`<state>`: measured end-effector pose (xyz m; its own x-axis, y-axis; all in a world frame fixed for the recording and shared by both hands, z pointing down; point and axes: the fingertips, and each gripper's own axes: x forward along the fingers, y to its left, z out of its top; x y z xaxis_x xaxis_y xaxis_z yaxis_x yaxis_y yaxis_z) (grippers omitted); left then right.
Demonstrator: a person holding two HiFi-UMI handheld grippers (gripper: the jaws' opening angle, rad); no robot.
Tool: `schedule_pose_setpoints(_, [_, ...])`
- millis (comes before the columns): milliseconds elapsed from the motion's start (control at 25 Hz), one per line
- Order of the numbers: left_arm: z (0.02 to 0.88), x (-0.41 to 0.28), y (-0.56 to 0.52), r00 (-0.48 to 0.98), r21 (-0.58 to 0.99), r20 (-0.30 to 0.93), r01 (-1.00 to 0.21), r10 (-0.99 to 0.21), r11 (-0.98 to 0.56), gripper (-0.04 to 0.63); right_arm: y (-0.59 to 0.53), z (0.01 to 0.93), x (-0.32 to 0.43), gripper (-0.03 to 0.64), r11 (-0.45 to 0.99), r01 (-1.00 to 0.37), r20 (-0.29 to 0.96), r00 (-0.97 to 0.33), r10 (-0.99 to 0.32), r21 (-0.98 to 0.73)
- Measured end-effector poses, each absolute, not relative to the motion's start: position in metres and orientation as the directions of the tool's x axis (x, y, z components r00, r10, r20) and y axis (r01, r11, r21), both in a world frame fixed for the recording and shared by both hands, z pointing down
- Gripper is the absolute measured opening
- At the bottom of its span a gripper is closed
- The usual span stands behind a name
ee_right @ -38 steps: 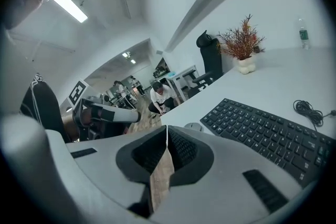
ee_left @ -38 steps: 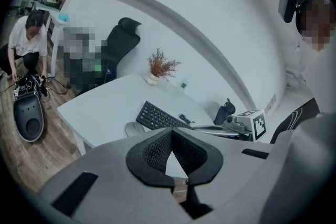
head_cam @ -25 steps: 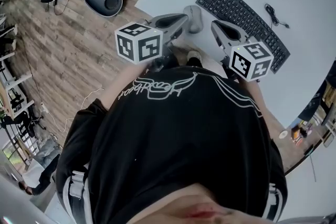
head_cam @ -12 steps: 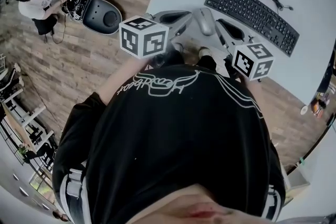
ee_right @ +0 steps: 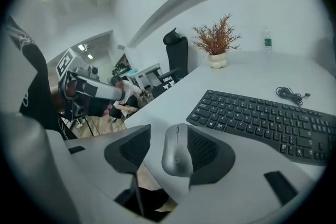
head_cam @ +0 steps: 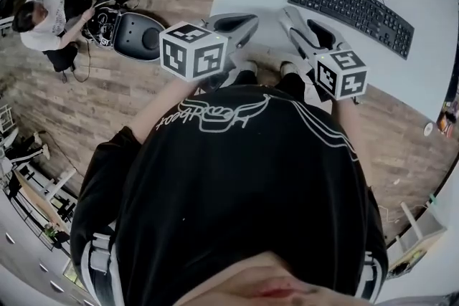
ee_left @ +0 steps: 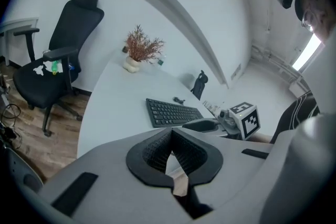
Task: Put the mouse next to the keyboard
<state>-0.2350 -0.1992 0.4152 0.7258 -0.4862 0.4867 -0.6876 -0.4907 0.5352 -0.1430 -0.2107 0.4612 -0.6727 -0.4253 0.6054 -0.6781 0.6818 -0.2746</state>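
Note:
The grey mouse (ee_right: 176, 152) lies on the white table near its front edge, lengthwise between the jaws of my right gripper (ee_right: 169, 136). The jaws are opening: the right pad is close against the mouse and the left pad stands apart from it. The black keyboard (ee_right: 262, 118) lies just beyond, to the right. In the head view the right gripper (head_cam: 290, 16) covers the mouse, short of the keyboard (head_cam: 351, 0). My left gripper (ee_left: 171, 134) is shut and empty, hovering at the table edge (head_cam: 251, 19), left of the right one.
A potted dry plant (ee_left: 140, 52) and a small bottle (ee_right: 268, 39) stand at the table's far side. A coiled cable (ee_right: 291, 94) lies behind the keyboard. A black office chair (ee_left: 58, 60) stands left of the table. A person (head_cam: 43, 11) sits on the wooden floor with gear.
The head view has swung. The mouse, earlier in plain sight just left of the right gripper's tip, is now covered by that gripper. The left gripper stays alongside.

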Motion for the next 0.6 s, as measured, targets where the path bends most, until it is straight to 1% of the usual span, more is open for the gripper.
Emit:
schedule_pose_setpoints(80, [0.417, -0.234, -0.199, 0.737, 0.538, 0.479, -0.676, -0.477, -0.503, 0.006, -0.21, 0.468, -0.144, 0.207, 0.698, -0.682, 0.642, -0.639, -0.423, -0.219])
schedule_pose_setpoints(200, [0.421, -0.235, -0.2, 0.749, 0.544, 0.474, -0.662, -0.463, -0.515, 0.006, -0.211, 0.482, -0.149, 0.239, 0.72, -0.678, 0.702, -0.584, -0.407, -0.147])
schedule_pose_setpoints(400, [0.423, -0.237, -0.201, 0.758, 0.547, 0.473, -0.652, -0.449, -0.525, 0.006, -0.213, 0.502, -0.153, 0.253, 0.705, -0.701, 0.764, -0.512, -0.393, -0.107])
schedule_pose_setpoints(600, [0.426, -0.242, -0.205, 0.759, 0.555, 0.471, -0.651, -0.45, -0.518, 0.006, -0.214, 0.519, -0.152, 0.253, 0.708, -0.705, 0.816, -0.437, -0.378, -0.049])
